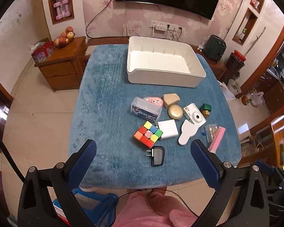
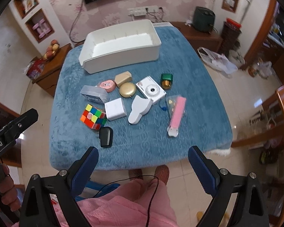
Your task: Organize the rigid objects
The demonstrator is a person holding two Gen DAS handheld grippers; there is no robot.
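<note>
On the blue tabletop (image 1: pixel 108 98) a white bin (image 1: pixel 163 64) sits at the far side, holding nothing. Near of it lie a white camera (image 1: pixel 194 115), a colour cube (image 1: pixel 148 134) and a black plug (image 1: pixel 157 155). Both grippers, left (image 1: pixel 143 162) and right (image 2: pixel 143 163), hover at the near edge, jaws apart.

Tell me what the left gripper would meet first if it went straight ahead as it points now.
Probably the black plug adapter, the nearest item lying between the open fingers of the left gripper, with the Rubik's cube just beyond. Depth is unclear, so it might reach the blue cloth first.
</note>
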